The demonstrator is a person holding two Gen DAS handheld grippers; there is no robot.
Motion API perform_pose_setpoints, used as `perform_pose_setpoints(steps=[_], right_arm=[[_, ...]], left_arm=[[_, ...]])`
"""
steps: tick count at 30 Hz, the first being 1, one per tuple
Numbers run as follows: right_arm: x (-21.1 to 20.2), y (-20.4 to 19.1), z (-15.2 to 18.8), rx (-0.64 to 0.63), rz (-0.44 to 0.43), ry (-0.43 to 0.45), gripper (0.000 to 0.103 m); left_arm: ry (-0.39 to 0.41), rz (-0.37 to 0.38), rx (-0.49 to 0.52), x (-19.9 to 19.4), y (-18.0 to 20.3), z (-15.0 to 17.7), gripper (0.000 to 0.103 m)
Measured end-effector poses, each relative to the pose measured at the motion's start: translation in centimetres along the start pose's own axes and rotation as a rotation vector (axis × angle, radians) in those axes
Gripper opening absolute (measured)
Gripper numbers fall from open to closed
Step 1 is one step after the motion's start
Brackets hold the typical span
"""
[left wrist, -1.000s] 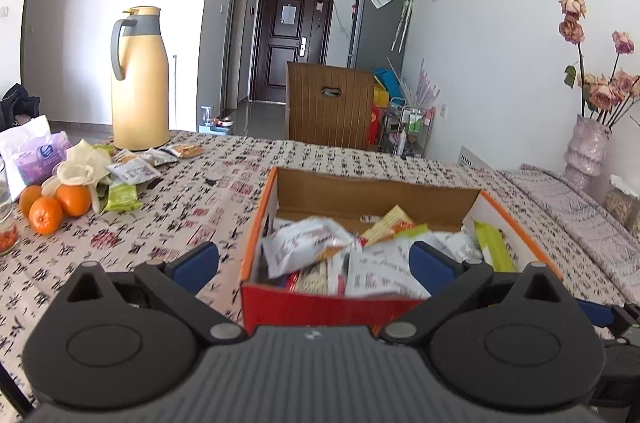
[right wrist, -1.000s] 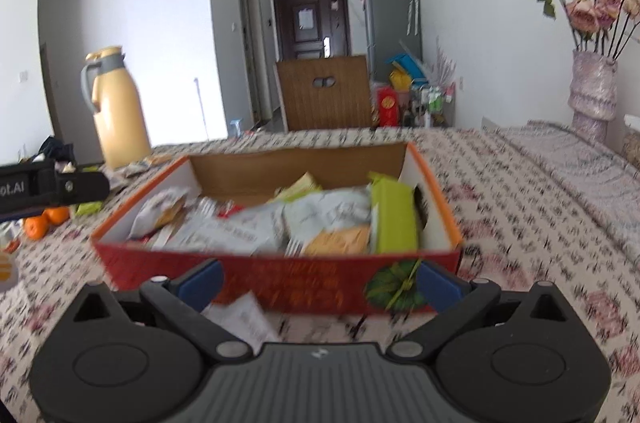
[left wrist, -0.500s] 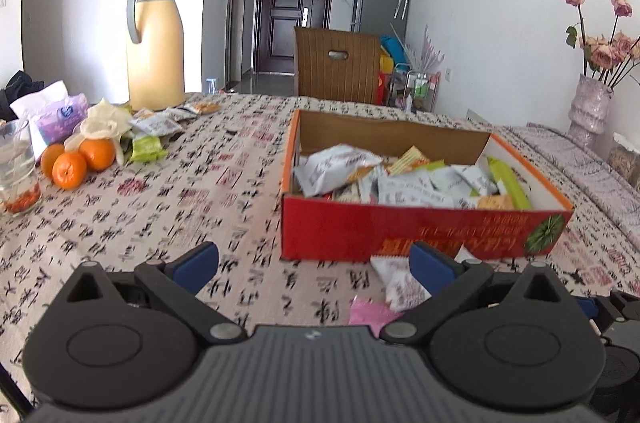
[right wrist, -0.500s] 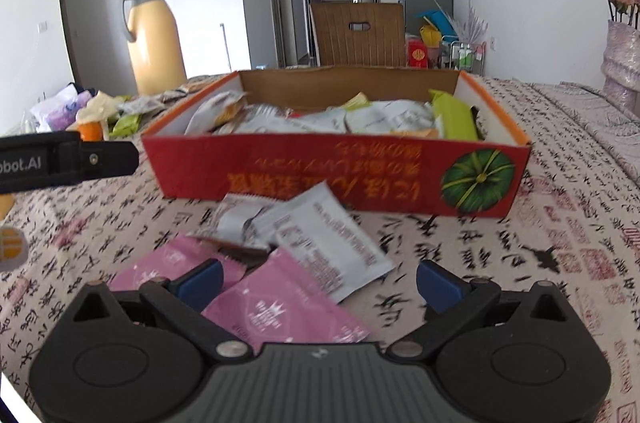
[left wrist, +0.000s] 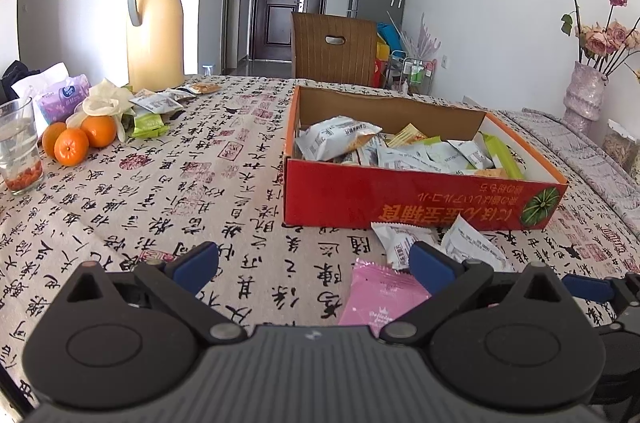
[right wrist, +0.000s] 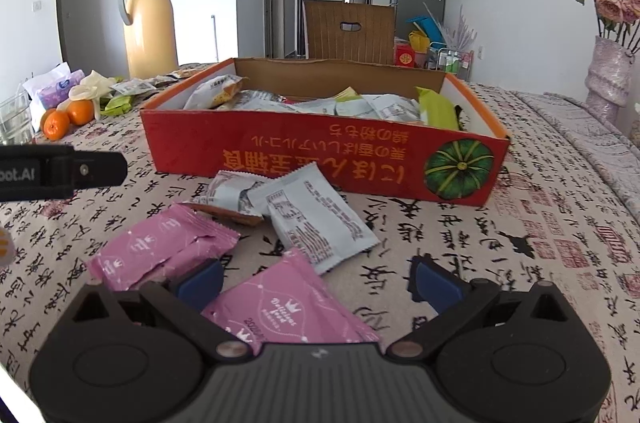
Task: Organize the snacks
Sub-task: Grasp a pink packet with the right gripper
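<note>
Both tools spread, empty; 2 glossy pink packets [right wrist: 172,247] before rectangular cardboard box [right wrist: 320,159].

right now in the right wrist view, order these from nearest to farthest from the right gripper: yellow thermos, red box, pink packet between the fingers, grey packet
1. pink packet, lying between the open fingers of the right gripper
2. grey packet, just ahead on the tablecloth
3. red box, behind the loose packets
4. yellow thermos, far left at the back

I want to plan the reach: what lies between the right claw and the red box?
In the right wrist view, loose packets lie between the right claw and the red box: two pink packets and two grey ones, on the tablecloth.
</note>
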State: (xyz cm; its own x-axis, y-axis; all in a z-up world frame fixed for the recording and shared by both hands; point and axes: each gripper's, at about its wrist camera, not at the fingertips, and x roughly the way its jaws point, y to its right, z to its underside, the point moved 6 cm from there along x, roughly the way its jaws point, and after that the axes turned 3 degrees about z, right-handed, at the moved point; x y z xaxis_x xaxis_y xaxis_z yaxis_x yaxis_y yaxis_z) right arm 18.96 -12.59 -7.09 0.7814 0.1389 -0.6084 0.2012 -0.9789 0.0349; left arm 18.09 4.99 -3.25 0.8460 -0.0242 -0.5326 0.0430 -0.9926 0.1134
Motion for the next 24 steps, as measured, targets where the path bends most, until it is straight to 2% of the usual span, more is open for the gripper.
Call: perform_pose_setpoints(steps=[6,13,18,24], right_arm=[[-1.4,0.8,0.2,0.028,-0.003,0.014,0.103],[-0.8,-0.1,0.4,0.041,-0.008,-0.013,0.103],[-0.8,-1.3,0.9,-0.005,-0.002,-0.025,0.103],[-1.9,-0.4,1.6,-0.045,0.007,-0.01,0.103]], left_arm=[[-0.001,0.003,-0.002,-0.1,0.1,0.1,0.103],[-0.004,0.016,0.001,-0.4,0.5,0.4,0.103],[-0.007,0.019,-0.001,-0.5,0.5,0.6,0.103],[-0.007,0.026,-0.004,-0.6,0.5,0.6,0.103]])
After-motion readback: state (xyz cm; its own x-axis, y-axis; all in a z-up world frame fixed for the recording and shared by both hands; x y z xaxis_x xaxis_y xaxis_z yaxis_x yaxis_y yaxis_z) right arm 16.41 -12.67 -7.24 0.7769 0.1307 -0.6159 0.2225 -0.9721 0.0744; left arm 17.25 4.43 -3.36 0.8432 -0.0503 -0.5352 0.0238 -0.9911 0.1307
